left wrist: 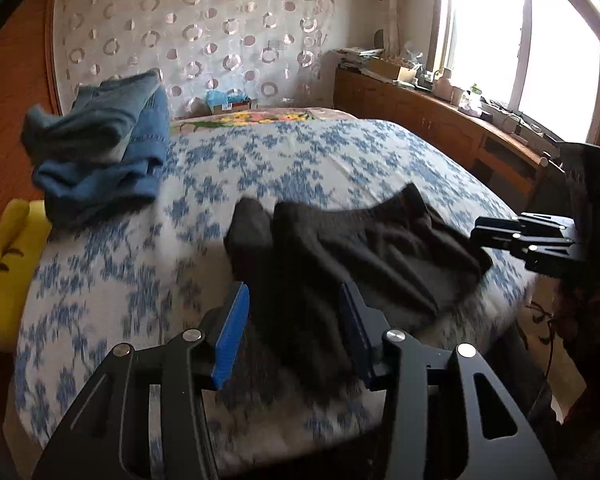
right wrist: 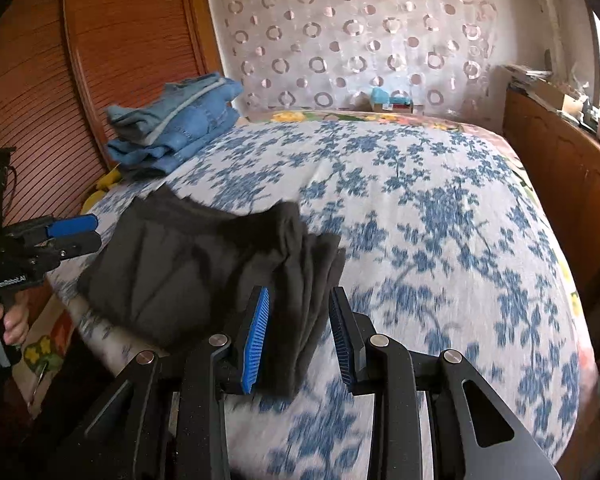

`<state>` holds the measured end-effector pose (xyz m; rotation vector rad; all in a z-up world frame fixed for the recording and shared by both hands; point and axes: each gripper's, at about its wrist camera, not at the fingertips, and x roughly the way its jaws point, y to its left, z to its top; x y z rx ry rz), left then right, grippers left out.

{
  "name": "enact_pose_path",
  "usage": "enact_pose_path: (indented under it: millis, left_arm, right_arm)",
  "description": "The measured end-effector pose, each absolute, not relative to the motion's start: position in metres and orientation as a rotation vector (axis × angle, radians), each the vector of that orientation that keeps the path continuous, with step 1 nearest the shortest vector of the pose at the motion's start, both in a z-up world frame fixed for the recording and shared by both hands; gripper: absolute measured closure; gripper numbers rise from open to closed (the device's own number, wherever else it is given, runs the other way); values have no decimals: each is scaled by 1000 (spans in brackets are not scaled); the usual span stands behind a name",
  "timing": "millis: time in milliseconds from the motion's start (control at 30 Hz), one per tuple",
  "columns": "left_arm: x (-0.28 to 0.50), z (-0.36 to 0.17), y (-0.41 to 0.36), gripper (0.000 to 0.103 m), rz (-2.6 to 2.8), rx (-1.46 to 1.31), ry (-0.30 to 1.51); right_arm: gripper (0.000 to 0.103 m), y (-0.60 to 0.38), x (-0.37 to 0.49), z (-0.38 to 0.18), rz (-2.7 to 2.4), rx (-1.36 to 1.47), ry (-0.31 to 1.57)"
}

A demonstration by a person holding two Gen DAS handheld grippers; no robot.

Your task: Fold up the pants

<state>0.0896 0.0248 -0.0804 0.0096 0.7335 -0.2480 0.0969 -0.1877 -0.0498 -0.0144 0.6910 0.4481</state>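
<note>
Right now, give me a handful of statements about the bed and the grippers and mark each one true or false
1. The dark pants lie on the blue-flowered bedspread. True.
2. The left gripper is clamped shut on the pants. False: its jaws stand open, with cloth between them.
3. A stack of denim clothes sits at the far left of the bed. True.
4. The right gripper is open. True.
5. The denim stack lies on top of the dark pants. False: they lie apart, with bedspread between them.
</note>
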Motion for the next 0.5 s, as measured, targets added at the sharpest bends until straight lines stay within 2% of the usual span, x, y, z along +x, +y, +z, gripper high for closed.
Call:
enact_pose_path:
  millis: [267, 500]
  left_arm:
    - [68, -93, 24, 55, -261, 3, 755]
    - [72, -105, 16, 55, -248, 37, 788]
  right_arm:
    - [71, -192, 61, -56, 462, -60, 716]
    - [71, -187, 63, -65, 467, -78, 752]
